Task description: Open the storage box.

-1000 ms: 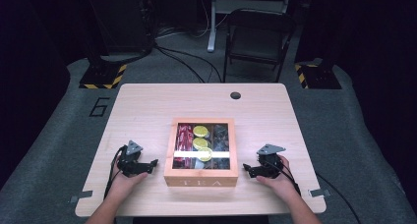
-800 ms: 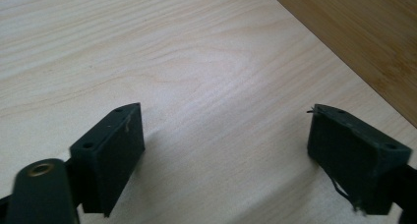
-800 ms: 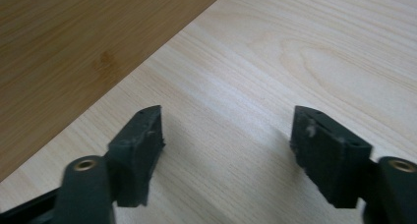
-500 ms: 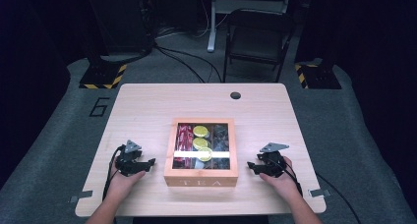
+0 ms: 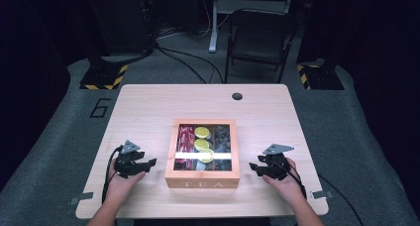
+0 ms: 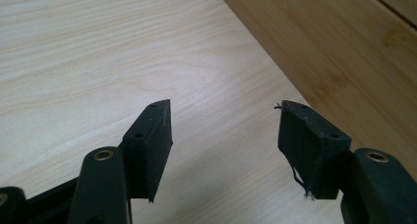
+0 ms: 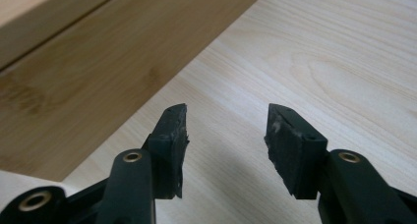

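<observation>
A wooden tea box (image 5: 203, 178) with a glass lid stands at the table's front middle, with red packets, yellow-green rounds and dark packets inside. My left gripper (image 5: 148, 162) sits left of the box and points at its side wall (image 6: 344, 52). Its jaws have just been closing, stand apart, and only bare table lies between them (image 6: 223, 130). My right gripper (image 5: 255, 167) is right of the box, facing its other side wall (image 7: 98, 71). Those jaws have also been closing and are still apart with nothing between them (image 7: 226, 130).
The light wooden table (image 5: 148, 112) has a round cable hole (image 5: 237, 95) near its far edge. A folding chair (image 5: 260, 37) stands behind it. Cables trail from both grippers over the table's front edge. Dark grey floor surrounds the table.
Both grippers' jaws have narrowed. The left gripper has risen slightly off the table. The right hand has stayed in place.
</observation>
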